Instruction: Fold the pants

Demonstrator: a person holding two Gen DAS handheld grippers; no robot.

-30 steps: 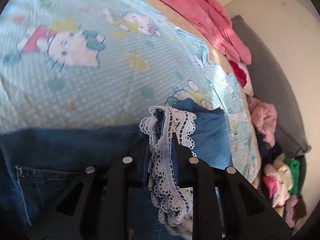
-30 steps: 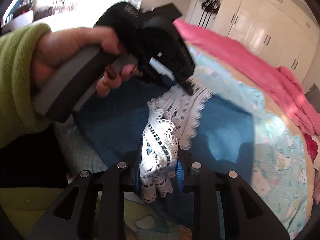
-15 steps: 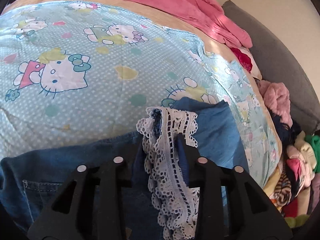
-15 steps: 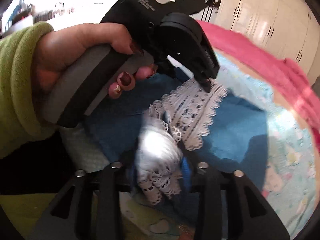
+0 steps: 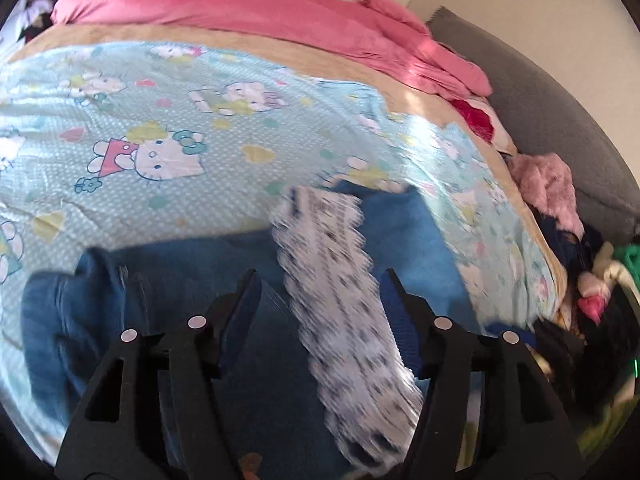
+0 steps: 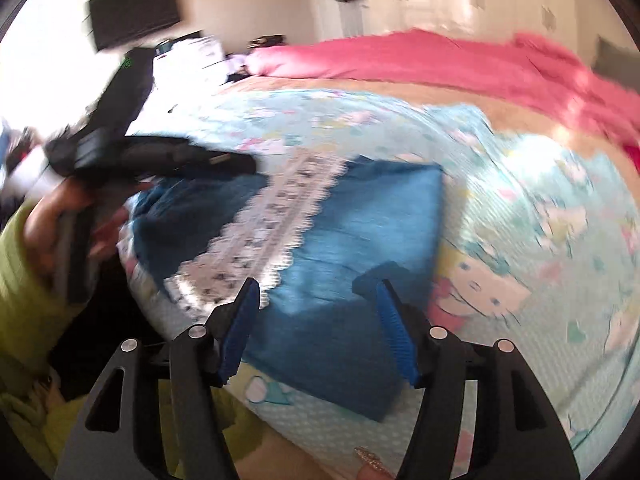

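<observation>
Blue pants [image 6: 352,240] lie folded over on the near edge of the bed [image 6: 520,200], lace hem [image 6: 276,216] on top; both left gripper [image 5: 320,300] and right gripper [image 6: 316,308], fingers just opened wide, hold nothing; likely one more fold left.

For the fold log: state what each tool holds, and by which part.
Nothing. The left tool and right tool have just been opening; the pants' lace trim lies loose between the left one's pads.

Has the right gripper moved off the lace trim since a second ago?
Yes. The right gripper has just been opening and has swung right of the lace trim, now over the folded jeans on the cartoon sheet, nothing between its jaws.
</observation>
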